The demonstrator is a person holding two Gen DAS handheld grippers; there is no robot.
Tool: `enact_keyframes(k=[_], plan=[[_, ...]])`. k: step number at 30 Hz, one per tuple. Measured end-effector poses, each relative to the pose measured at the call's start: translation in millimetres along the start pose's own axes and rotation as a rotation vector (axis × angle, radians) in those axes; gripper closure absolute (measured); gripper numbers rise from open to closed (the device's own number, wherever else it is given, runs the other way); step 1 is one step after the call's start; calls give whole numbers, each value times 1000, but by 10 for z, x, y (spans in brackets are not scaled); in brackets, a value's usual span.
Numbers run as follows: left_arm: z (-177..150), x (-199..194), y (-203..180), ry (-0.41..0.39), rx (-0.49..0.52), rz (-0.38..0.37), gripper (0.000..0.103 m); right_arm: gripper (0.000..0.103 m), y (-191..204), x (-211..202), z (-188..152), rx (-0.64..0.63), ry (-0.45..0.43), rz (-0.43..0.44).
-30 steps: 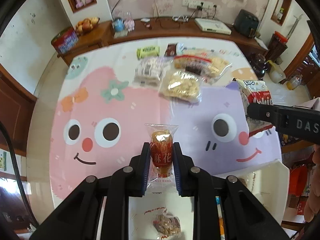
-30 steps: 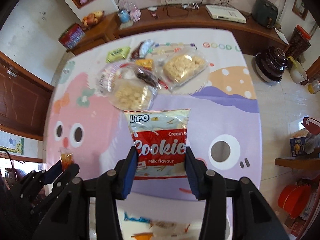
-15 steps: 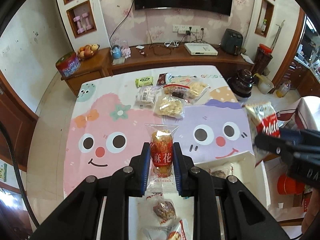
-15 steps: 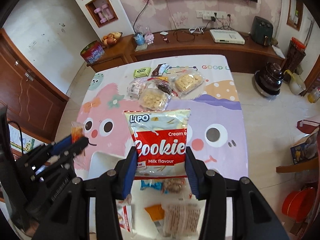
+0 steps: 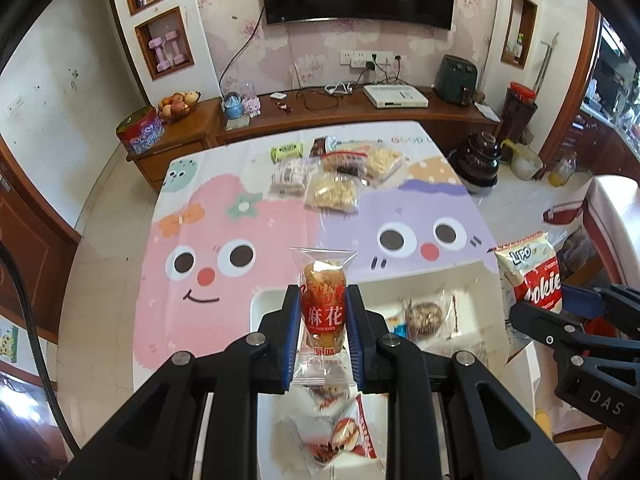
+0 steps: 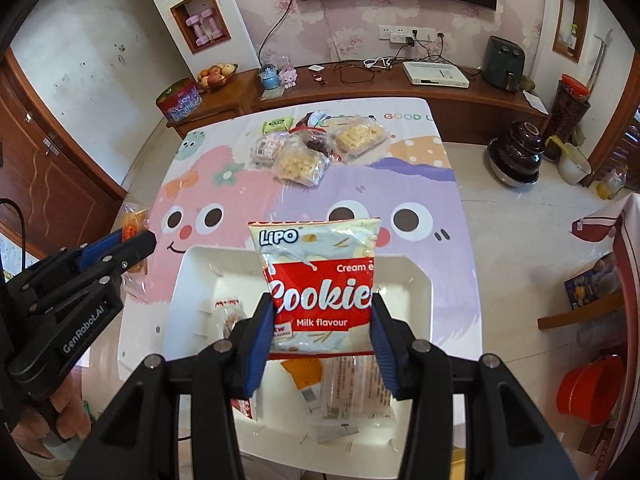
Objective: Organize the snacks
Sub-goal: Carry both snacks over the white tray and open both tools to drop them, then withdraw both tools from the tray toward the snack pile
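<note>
My left gripper (image 5: 323, 312) is shut on a clear packet with a red label, the fried-twist snack (image 5: 322, 308), held upright above the near left part of the white tray (image 5: 256, 304). My right gripper (image 6: 322, 320) is shut on the red and white Lipo cookie bag (image 6: 320, 280), held above the same white tray (image 6: 424, 280). The tray holds several wrapped snacks (image 6: 356, 384). The cookie bag (image 5: 532, 272) and right gripper (image 5: 560, 304) show at the right of the left wrist view. The left gripper (image 6: 132, 240) shows at the left of the right wrist view.
A pile of snack bags (image 6: 308, 148) lies at the far end of the cartoon tablecloth (image 6: 240, 184). A wooden sideboard (image 6: 360, 84) runs behind the table. A dark pot (image 6: 516, 156) and a red bucket (image 6: 592, 388) stand on the floor to the right.
Both grippers have pulled back and up from the table with their snacks. The white tray has come into view beneath them, and the far snack pile looks smaller.
</note>
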State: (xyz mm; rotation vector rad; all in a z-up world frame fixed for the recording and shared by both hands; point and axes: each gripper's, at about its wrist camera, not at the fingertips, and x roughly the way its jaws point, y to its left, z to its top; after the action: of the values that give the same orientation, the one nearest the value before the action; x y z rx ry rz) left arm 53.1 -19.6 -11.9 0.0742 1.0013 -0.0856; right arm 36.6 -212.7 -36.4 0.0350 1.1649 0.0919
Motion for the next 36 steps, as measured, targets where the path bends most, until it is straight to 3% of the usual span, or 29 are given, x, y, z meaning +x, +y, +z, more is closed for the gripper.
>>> enact_keyframes(k=[5,13,15,16,17,18,19,36], plan=[[-177,69,-68,39,8,-5,83,57,55,11,-154,-19,0,-32],[-314,121,-105,80,4,-7,82,56,72,139,-316,-12,74,-25],[-332,136,-102,92,-2,-8,72,56,72,169,-340,-12,92,-28],[-339,149,-92,99,-8,-6,52,55,72,184,-350,-10,102,-28],[-348,156,-76,105,-18,-3,24,55,72,197,-359,-6,109,-30],[-354,158,-60,106,-27,-2,16,55,66,207,-368,-2,114,-29],[-363,146,-45,101,-35,-4,14,53,64,215,-373,0,118,-26],[-319,2,-92,39,38,52,14,51,26,108,-259,43,46,29]])
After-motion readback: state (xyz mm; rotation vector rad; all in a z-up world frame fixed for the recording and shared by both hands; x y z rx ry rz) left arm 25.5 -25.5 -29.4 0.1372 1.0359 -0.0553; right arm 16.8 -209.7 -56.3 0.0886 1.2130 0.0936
